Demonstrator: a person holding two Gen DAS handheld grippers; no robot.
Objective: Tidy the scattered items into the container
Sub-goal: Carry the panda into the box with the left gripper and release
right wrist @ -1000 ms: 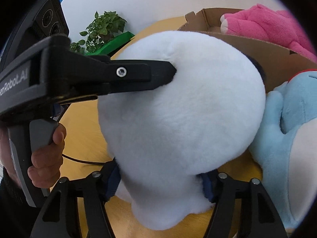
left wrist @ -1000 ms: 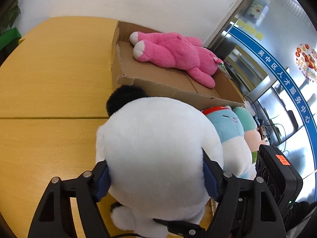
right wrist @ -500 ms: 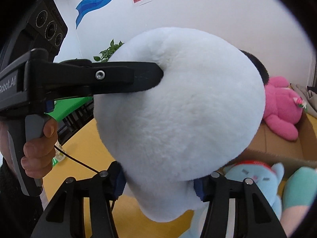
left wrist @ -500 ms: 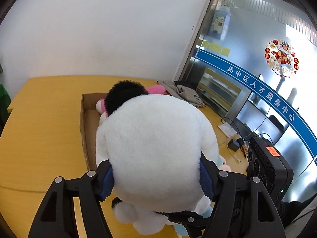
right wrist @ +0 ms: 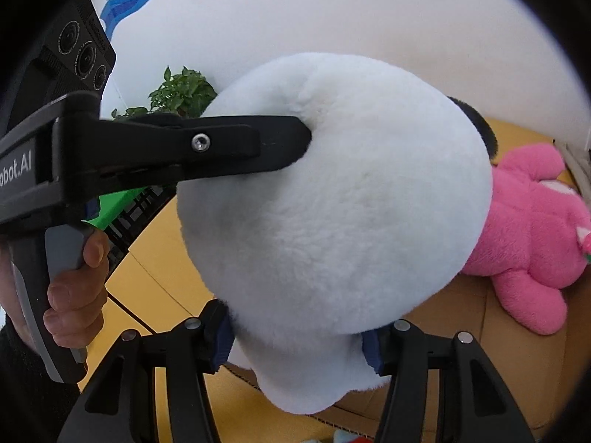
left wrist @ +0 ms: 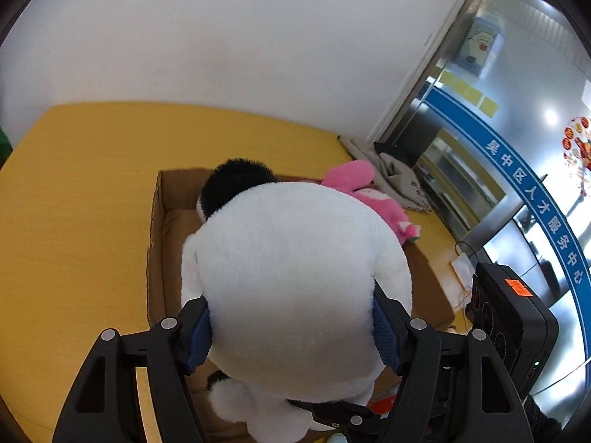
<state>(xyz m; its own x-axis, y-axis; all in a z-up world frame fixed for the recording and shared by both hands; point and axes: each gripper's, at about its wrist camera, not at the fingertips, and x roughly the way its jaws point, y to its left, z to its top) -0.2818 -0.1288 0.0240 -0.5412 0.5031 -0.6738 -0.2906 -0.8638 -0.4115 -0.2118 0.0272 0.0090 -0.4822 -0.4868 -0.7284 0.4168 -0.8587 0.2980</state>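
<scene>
Gripping the white panda plush (left wrist: 291, 280) from both sides, your left gripper (left wrist: 291, 336) and right gripper (right wrist: 297, 343) each clamp its body, holding it above the open cardboard box (left wrist: 162, 221) on the yellow table (left wrist: 74, 192). Inside the box, a pink plush bear (right wrist: 535, 236) lies just beyond the panda. A potted plant (right wrist: 181, 92) stands behind your left hand (right wrist: 75, 288). The panda's black ear (left wrist: 236, 181) points away from you, toward the wall.

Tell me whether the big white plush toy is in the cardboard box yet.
Not yet. The big white plush toy is held above the open cardboard box, clamped by both grippers, beside the pink plush toy inside.
</scene>
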